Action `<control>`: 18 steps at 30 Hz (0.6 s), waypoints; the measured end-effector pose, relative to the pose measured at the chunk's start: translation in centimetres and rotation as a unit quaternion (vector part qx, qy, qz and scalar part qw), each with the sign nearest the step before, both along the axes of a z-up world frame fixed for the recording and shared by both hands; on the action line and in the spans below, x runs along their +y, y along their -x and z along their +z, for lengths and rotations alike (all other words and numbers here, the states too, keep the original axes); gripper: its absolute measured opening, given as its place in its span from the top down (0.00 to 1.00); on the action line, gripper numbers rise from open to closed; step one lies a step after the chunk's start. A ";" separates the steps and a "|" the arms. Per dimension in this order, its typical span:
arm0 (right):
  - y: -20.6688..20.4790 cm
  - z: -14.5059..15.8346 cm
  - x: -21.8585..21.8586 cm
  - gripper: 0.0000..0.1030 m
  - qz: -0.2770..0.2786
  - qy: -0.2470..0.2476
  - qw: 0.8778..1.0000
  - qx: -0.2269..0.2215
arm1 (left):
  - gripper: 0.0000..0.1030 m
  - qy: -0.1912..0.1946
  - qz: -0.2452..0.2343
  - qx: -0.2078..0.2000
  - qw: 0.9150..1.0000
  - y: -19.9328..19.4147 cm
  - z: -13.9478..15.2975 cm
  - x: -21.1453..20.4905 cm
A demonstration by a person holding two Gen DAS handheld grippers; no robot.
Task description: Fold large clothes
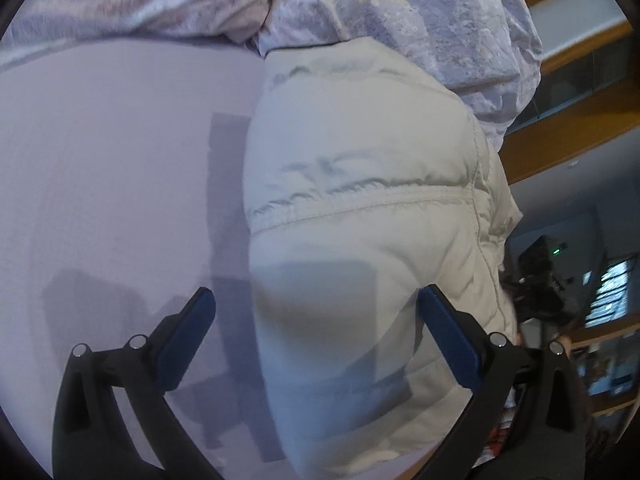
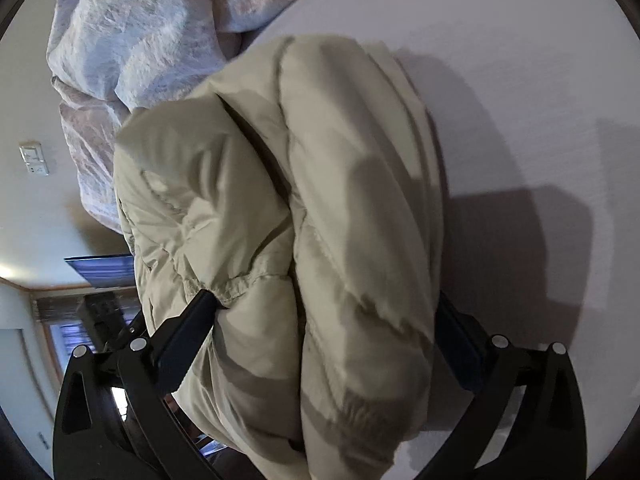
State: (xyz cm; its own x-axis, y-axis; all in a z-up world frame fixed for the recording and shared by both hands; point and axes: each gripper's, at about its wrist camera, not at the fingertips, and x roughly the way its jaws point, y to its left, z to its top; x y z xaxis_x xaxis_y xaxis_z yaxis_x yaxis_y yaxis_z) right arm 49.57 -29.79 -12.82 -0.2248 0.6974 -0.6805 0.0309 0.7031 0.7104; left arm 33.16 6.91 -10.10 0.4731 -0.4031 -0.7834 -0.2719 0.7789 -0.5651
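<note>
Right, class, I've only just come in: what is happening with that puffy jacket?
A person with two handheld grippers is folding a cream puffer jacket on a white bed surface. The right gripper has its fingers spread around the bunched jacket, bulging between them. The left gripper is open beside the jacket's edge. A crumpled lavender blanket lies behind.

Both views dim, cool bluish cast. Hard-edged shadows on sheet (image 1: 120, 160): blocky patch at 7 o'clock in left view, large dark one at 4 o'clock in right view. Soft motion blur on jacket (image 2: 320, 200), blanket (image 1: 360, 8). Strong fisheye bend, black vignette at corners. No glare.
</note>
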 end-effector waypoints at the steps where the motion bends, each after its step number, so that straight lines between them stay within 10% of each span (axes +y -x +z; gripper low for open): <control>1: 0.1 -0.1 0.0 0.01 0.000 -0.008 1.000 0.002 | 0.02 0.013 0.003 0.001 1.000 -0.1 -0.3 0.1; 13: 0.6 -0.3 2.4 0.03 0.011 -0.052 0.999 -0.003 | 0.02 0.152 0.045 0.006 0.987 -0.6 -3.9 0.2; 18: 1.3 0.5 1.4 0.26 -0.013 -0.097 0.995 -0.010 | 0.18 0.155 0.043 -0.005 0.987 -0.5 -3.0 0.3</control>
